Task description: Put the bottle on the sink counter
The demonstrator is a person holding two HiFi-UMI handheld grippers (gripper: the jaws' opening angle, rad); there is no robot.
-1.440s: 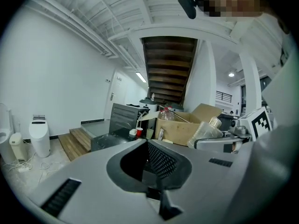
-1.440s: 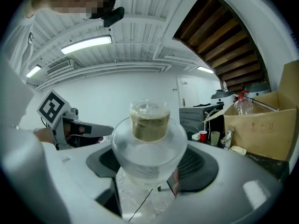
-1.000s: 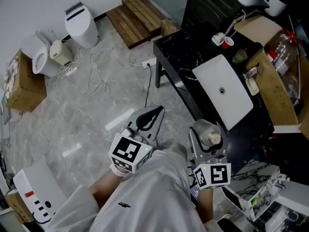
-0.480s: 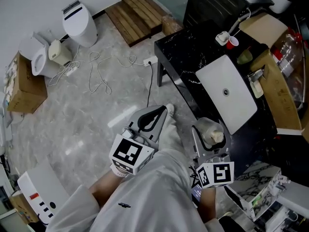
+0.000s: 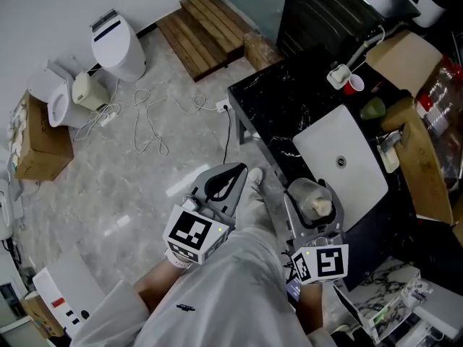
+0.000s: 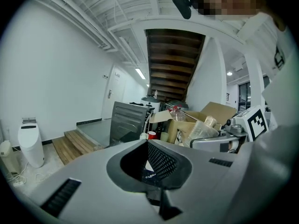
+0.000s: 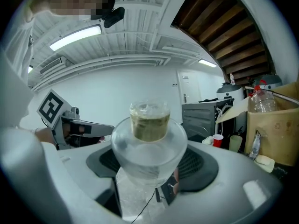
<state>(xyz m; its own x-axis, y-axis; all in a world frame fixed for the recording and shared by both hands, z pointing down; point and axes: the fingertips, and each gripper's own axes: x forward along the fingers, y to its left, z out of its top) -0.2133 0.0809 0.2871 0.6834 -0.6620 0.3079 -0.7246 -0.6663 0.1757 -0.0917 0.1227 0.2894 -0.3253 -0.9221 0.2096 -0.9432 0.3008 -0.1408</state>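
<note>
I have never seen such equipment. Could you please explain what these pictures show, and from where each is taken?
A person holds a two-jaw tool in each hand. The head view looks down from the person's head; each other view comes from a camera riding on one tool. The left tool is shut and empty. The right tool grips a clear bottle. Ahead stands a black counter with a white sink and a red cup.

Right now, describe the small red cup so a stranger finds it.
Find the black marble sink counter with its white rectangular basin. Past the basin's far end stand two cups. Take the small red cup, not the pale green one.
</note>
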